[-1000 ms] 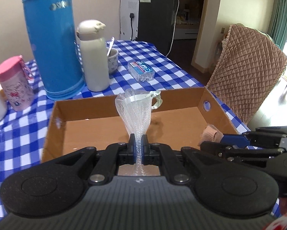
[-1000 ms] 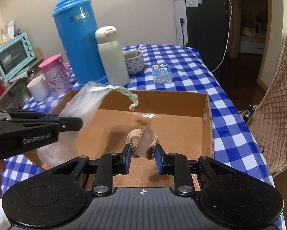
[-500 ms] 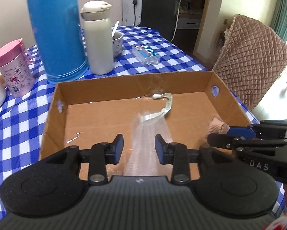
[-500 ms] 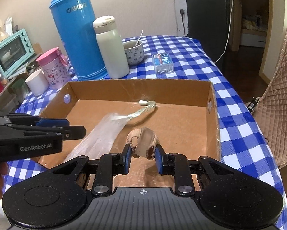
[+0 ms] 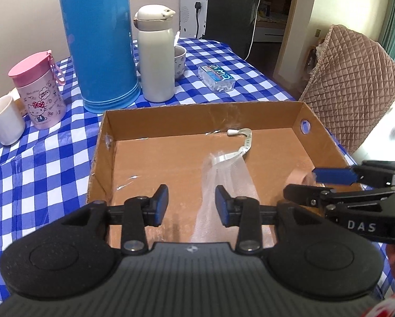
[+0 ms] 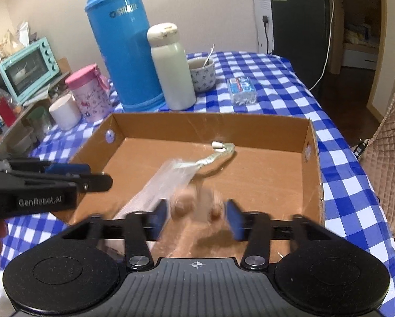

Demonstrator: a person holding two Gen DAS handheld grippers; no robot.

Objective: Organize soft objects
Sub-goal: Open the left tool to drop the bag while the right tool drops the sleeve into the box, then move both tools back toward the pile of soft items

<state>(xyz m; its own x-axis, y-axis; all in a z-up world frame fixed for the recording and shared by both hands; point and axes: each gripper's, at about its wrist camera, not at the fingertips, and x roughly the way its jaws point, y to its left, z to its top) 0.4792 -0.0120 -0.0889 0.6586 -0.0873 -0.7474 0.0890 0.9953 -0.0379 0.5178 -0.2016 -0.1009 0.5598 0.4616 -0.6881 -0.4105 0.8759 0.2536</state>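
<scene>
A clear mesh bag (image 5: 225, 174) with a pale drawstring lies flat on the floor of a shallow cardboard box (image 5: 197, 117), stretching from the near edge toward the far wall. The left gripper (image 5: 191, 202) hovers over the box's near edge; its jaws have just been opening and now stand moderately wide, the bag lying below and just beside the right pad without being pinched. To the right, a tan, beige soft thing (image 6: 194, 202), blurred, sits between the pads of the right gripper (image 6: 196, 212), whose jaws have also just been opening; the pads stand clear of it on both sides. The box floor to the left and far right is bare cardboard. Beyond the far wall, on the blue checked tablecloth (image 5: 39, 158), stand a tall blue thermos (image 5: 99, 42) and a white flask (image 5: 156, 55).
</scene>
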